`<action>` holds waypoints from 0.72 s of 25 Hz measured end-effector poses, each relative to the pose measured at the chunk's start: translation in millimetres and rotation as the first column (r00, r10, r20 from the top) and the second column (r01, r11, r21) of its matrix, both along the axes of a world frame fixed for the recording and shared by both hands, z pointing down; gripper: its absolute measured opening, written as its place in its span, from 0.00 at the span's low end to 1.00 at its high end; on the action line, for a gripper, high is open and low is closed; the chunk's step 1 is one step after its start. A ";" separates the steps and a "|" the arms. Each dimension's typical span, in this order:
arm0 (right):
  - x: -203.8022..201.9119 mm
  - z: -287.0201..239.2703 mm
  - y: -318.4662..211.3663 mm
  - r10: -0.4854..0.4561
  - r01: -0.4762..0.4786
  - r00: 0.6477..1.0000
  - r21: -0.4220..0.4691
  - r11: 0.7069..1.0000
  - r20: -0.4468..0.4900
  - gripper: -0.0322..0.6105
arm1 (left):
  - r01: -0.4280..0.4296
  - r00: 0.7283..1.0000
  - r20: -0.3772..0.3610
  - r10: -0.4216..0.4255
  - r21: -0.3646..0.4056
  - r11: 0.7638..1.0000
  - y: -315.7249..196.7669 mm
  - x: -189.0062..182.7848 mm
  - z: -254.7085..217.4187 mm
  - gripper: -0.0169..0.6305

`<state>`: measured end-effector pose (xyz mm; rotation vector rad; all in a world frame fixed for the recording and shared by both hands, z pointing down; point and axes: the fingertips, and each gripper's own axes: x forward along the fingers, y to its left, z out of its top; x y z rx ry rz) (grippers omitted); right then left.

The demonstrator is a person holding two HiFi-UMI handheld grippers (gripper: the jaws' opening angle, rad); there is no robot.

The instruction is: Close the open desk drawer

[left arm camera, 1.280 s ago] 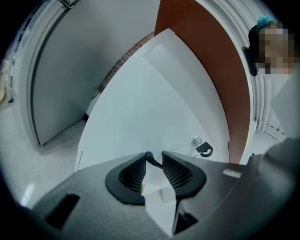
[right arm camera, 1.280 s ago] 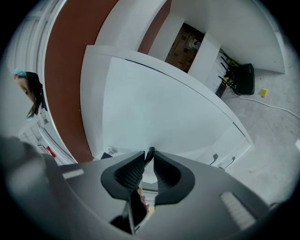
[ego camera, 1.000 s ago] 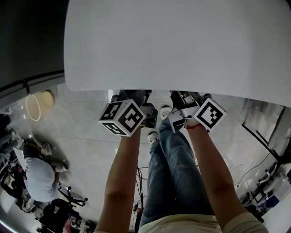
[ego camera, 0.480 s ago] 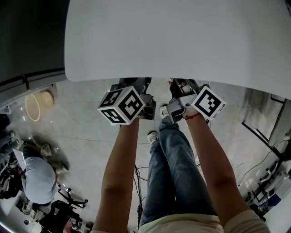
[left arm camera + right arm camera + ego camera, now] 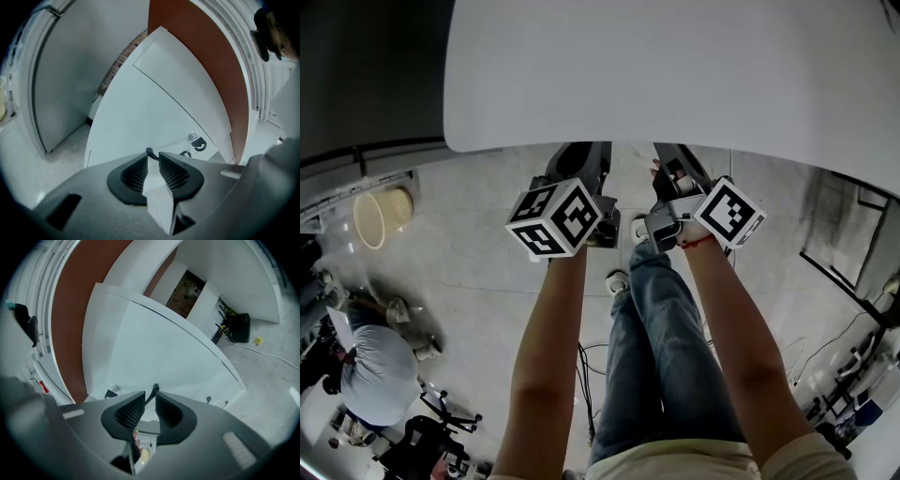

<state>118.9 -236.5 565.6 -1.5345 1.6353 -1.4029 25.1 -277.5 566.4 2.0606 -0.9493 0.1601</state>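
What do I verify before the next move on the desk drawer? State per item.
1. Head view of the drawer: not ok. The desk top covers it.
2. Empty left gripper: ok. Its jaws have just been closing; they stand narrowly apart with nothing between them.
3. Empty right gripper: ok. The jaws are narrowly apart with nothing clamped.
4. The key in the lock is clear of the left gripper: ok. It hangs beyond the tips and to their right.
5. Tips touching the white front panel: cannot tell.
6. Drawer open or shut: cannot tell.
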 end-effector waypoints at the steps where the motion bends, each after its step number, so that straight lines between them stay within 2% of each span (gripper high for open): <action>1: -1.0 -1.1 5.5 0.003 -0.003 1.000 -0.003 1.000 -0.006 0.14 | 0.001 1.000 0.002 -0.001 -0.003 1.000 5.2 -3.6 -0.5 0.13; 7: -11.4 -3.0 22.4 0.003 -0.003 0.999 0.004 1.000 -0.041 0.07 | 0.022 1.000 0.005 -0.022 -0.006 1.000 23.5 -22.2 -0.8 0.02; 14: -29.7 -27.6 51.2 -0.012 0.016 0.996 0.046 0.999 -0.088 0.05 | -0.009 1.000 0.005 0.008 0.051 0.999 55.2 -31.1 -28.5 0.02; 18: -39.1 -40.2 69.7 -0.016 0.020 0.995 0.039 0.999 -0.101 0.05 | -0.014 1.000 0.008 0.013 0.061 0.998 74.6 -37.9 -43.8 0.02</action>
